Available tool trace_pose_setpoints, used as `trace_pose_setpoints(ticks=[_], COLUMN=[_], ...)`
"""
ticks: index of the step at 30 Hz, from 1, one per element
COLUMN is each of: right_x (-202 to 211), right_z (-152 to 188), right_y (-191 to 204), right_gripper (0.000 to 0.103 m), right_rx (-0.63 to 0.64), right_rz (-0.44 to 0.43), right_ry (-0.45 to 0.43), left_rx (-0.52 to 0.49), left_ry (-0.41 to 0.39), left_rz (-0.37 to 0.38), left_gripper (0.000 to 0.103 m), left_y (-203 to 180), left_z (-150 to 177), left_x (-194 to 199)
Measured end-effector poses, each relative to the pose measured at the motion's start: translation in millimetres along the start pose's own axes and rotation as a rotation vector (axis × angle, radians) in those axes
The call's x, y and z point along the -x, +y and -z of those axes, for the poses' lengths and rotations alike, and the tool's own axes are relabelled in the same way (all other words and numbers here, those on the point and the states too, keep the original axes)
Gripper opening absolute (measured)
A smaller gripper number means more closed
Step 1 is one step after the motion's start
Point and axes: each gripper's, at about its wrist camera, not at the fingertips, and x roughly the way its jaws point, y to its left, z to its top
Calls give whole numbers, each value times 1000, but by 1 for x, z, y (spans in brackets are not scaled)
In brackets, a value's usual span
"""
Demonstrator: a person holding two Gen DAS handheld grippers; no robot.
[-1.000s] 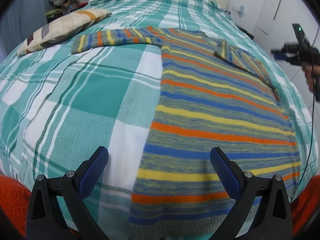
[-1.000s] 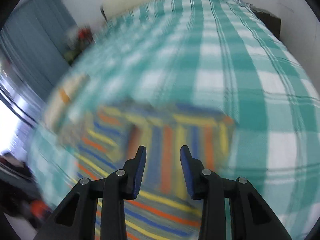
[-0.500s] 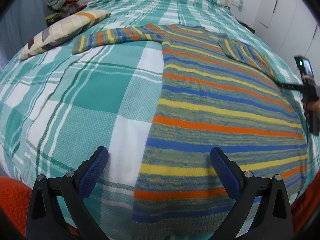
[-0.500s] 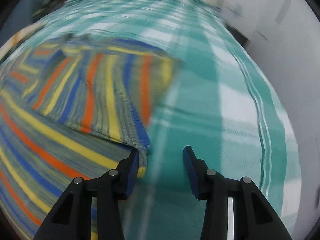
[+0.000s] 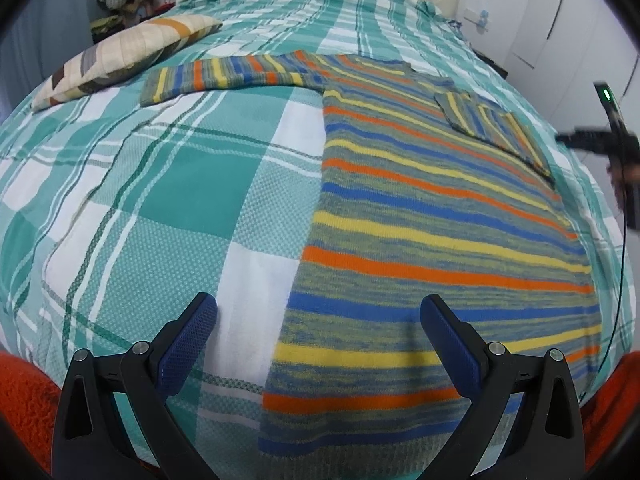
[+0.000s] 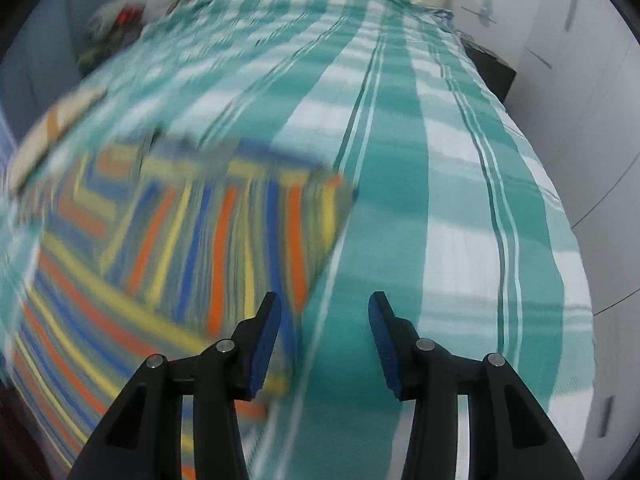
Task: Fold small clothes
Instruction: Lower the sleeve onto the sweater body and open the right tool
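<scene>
We find the striped sweater (image 5: 420,216) lying flat on the bed (image 5: 160,184), on the right half of the checked green-and-white cover, its hem at the near edge and its collar toward the far end. One sleeve (image 5: 232,74) lies stretched out to the left, just short of the patchwork pillow (image 5: 116,56); the other sleeve (image 5: 496,128) is folded inward over the right chest, its cuff edge lying on the body of the garment. Left of the sweater's straight side edge the cover lies bare and wide, and beyond the collar more open cover runs to the headboard. The left claw (image 5: 318,336) hangs over the near hem with its jaws spread wide, nothing between them and no contact with the cloth. The right claw (image 6: 324,332) stands just right of the folded sleeve's edge, over plain cover; its jaws are parted and grip nothing, though the right wrist view is blurred. Compared with the frame a second ago, the left claw has kept its place, while the right claw, then higher above the sleeve with its jaws narrower, now sits lower beside the sweater's right edge, and the folded sleeve lies as it did.
</scene>
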Motion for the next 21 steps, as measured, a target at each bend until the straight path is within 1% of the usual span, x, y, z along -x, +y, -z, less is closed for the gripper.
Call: trace_pose_setpoints(ticks=[1, 2, 4, 8, 9, 10, 11, 12, 13, 15, 16, 17, 18, 19, 20, 21], right_x=[-7, -16, -39, -80, -89, -96, -100, -101, -102, -105, -106, -106, -103, -99, -94, -85], right_z=[-13, -24, -42, -55, -55, -54, -54, -54, -53, -53, -54, -55, -57, -58, -58, -58], right_y=[-4, -7, -16, -24, -23, -22, -22, -29, -33, -41, -39, -37, -35, -36, -36, -34], right_gripper=[43, 39, 38, 38, 18, 2, 3, 3, 3, 4, 4, 14, 26, 28, 28, 28], right_rx=[-19, -35, -92, -195, -201, -196, -187, -192, -209, -249, -244, -227, -206, -195, -184, -173], right_rz=[-10, -11, -15, -97, -109, -102, -73, -24, -6, -8, -8, 6, 29, 61, 83, 84], right_ry=[4, 15, 48, 109, 119, 124, 120, 92, 82, 80, 83, 80, 70, 57, 39, 13], left_rx=[3, 6, 15, 42, 45, 44, 44, 44, 44, 40, 38, 37, 36, 36, 38, 39], left_ry=[4, 8, 13, 31, 37, 39, 40, 41, 41, 41, 42, 44, 44, 44, 43, 41], left_rz=[0, -1, -3, 3, 3, 2, 0, 0, 1, 4, 3, 0, -1, 0, 2, 4], left_gripper=[102, 102, 102, 102, 102, 102, 102, 102, 102, 102, 102, 102, 102, 102, 102, 102], left_y=[1, 2, 4, 9, 9, 10, 10, 10, 10, 9, 8, 8, 8, 8, 7, 7], left_z=[0, 0, -1, -3, -3, -4, -4, -4, -4, -5, -5, -5, -5, -5, -5, -5], left_x=[-1, -2, -3, -9, -11, -13, -13, -14, -13, -14, -15, -15, -16, -15, -15, -14])
